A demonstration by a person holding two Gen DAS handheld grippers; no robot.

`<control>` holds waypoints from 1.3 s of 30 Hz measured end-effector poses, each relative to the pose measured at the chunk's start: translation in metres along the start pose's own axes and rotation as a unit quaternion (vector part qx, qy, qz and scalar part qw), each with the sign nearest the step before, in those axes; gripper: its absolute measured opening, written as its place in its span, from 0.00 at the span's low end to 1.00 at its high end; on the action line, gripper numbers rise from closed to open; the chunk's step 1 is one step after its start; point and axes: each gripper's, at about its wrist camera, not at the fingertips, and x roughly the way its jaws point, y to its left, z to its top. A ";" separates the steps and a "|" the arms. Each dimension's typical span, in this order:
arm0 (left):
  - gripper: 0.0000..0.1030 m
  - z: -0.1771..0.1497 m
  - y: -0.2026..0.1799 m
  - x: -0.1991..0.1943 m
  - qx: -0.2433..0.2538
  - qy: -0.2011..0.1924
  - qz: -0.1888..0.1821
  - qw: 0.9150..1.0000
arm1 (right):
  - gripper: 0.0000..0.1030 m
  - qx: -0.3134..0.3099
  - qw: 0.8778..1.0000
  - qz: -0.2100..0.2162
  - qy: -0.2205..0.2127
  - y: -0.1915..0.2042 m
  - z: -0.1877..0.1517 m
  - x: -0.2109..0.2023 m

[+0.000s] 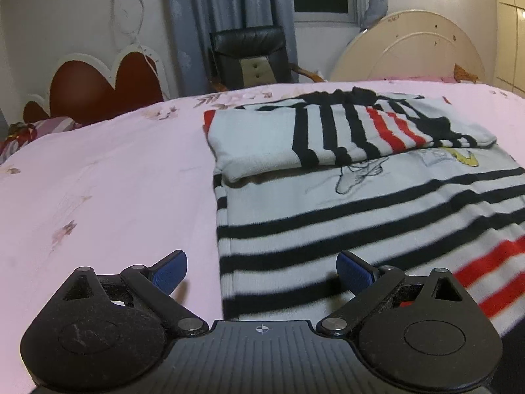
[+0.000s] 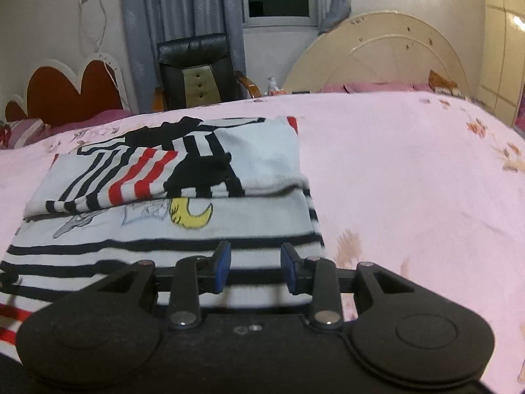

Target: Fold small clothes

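A small white shirt with black and red stripes (image 1: 361, 207) lies flat on the pink bed sheet (image 1: 108, 197). Its sleeves are folded in over the top part (image 1: 328, 131). My left gripper (image 1: 262, 272) is open and empty, low over the shirt's near left edge. In the right wrist view the shirt (image 2: 164, 229) lies at the left, with a yellow moon print (image 2: 190, 216). My right gripper (image 2: 256, 269) is open and empty, just above the shirt's near right corner.
A black chair (image 1: 249, 55) and grey curtains (image 2: 177, 10) stand behind the bed. A red heart-shaped headboard (image 1: 98, 82) is at the far left and a cream round headboard (image 2: 380, 55) at the far right. Pink sheet (image 2: 410, 180) spreads to the right.
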 end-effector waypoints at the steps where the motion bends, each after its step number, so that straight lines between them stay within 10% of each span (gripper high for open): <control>1: 0.94 -0.003 0.000 -0.008 -0.004 0.000 0.002 1.000 | 0.34 0.008 1.000 0.006 0.000 -0.002 -0.003 -0.004; 14: 0.94 -0.042 -0.039 -0.089 -0.020 0.020 0.013 1.000 | 0.38 0.024 0.998 0.052 0.018 -0.052 -0.048 -0.068; 18: 0.94 -0.063 -0.029 -0.109 -0.090 0.042 -0.016 0.995 | 0.38 0.034 0.997 0.059 0.032 -0.077 -0.068 -0.089; 21: 0.76 -0.083 -0.018 -0.125 -0.151 0.048 -0.052 0.986 | 0.40 0.047 0.995 0.079 0.049 -0.092 -0.080 -0.100; 27: 0.73 -0.118 0.000 -0.134 -0.250 0.075 -0.087 0.961 | 0.43 0.098 0.977 0.149 0.118 -0.109 -0.103 -0.095; 39: 0.73 -0.133 0.035 -0.077 -0.403 0.068 -0.256 0.876 | 0.48 0.188 0.943 0.224 0.160 -0.119 -0.108 -0.065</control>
